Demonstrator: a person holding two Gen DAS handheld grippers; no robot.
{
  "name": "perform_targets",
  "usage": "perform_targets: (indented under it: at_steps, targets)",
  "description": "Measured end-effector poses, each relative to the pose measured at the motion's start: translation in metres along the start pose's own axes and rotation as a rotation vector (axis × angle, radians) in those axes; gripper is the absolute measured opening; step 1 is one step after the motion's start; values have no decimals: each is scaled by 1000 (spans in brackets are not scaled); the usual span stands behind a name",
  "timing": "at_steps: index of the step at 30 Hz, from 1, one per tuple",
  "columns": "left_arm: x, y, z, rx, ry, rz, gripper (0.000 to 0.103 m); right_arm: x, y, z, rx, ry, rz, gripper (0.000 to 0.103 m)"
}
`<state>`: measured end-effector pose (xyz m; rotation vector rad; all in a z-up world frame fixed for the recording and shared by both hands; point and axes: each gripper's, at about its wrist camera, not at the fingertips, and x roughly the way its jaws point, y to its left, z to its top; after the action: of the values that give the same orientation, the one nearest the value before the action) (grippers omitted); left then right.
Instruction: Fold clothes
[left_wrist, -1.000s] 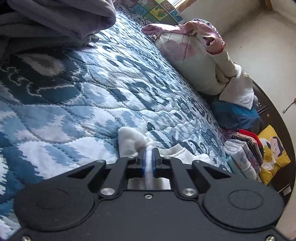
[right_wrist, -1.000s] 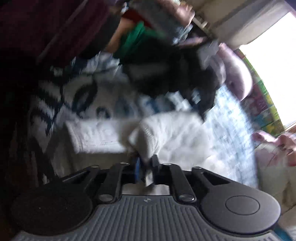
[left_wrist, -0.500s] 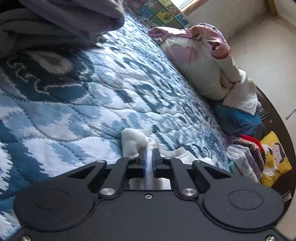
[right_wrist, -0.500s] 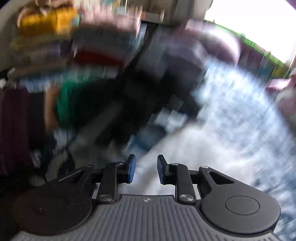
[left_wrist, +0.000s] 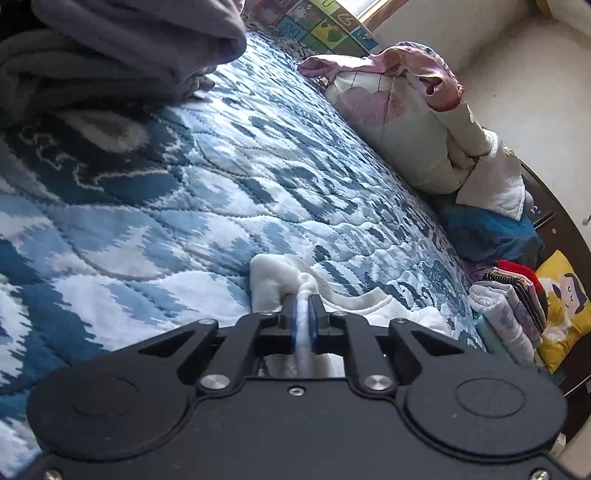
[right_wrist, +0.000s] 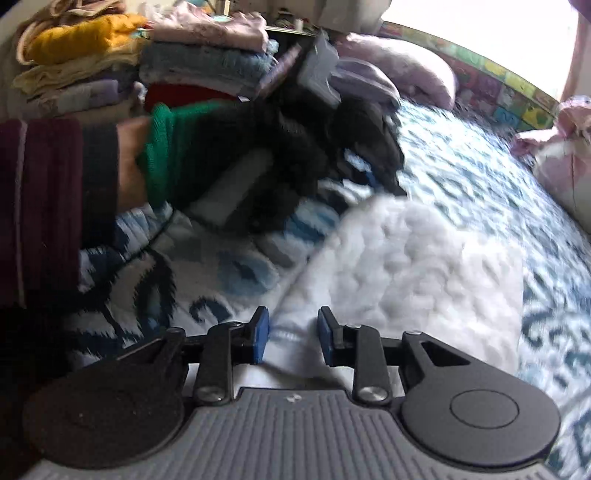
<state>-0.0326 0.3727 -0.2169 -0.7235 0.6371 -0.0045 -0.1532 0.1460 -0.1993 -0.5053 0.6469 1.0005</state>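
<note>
The white fleece garment (right_wrist: 417, 258) is lying flat on the blue patterned quilt (left_wrist: 184, 177), and its long side is running away from the right gripper (right_wrist: 293, 338) toward the far right of the bed. The near hem is sitting directly in front of this gripper, and a strip of white cloth is showing in the gap between the two blue pads (right_wrist: 261, 334). The jaws are standing apart and are holding nothing; whether the pads are touching the cloth I cannot tell, because the picture is blurred.

The left gripper (left_wrist: 303, 319) is lying low on the quilt with its fingers closed tightly on a bunched edge of the same white garment (left_wrist: 275, 280), so a thin fold is being squeezed between the pads. In the right wrist view this gripper is visible at the far left corner of the garment.

In my judgement the right gripper is the nearer one to the free hem, so the next grasp is depending on closing on that edge straight ahead
</note>
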Motion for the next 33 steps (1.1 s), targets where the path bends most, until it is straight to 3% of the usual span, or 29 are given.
perform_targets:
  at_steps: [4, 6, 9, 14, 18, 22, 25, 31, 33]
  targets:
    - [-45, -14, 4, 77, -113, 52, 11, 2, -10, 1, 104, -8, 33, 32]
    - [-60, -21, 4, 124, -145, 23, 11, 3, -12, 0, 123, -14, 37, 32]
    - [-54, -34, -3, 245, -113, 14, 11, 4, -16, -2, 160, -22, 50, 32]
    - [-13, -35, -10, 309, -50, 121, 11, 4, -20, -5, 182, -35, 58, 33]
    - [7, -30, -6, 303, -30, 103, 11, 3, -19, -8, 172, -50, 48, 33]
    - [11, -20, 1, 215, -15, 41, 10, 5, -20, -11, 171, -65, 51, 33]
    - [25, -26, -6, 302, 22, 99, 9, 5, -17, -13, 169, -74, 46, 33]
    - [22, -37, -9, 343, 6, 128, 10, 7, -17, -11, 169, -74, 49, 34]
    - [13, -41, -8, 338, -8, 123, 17, 7, -18, -12, 174, -73, 51, 34]
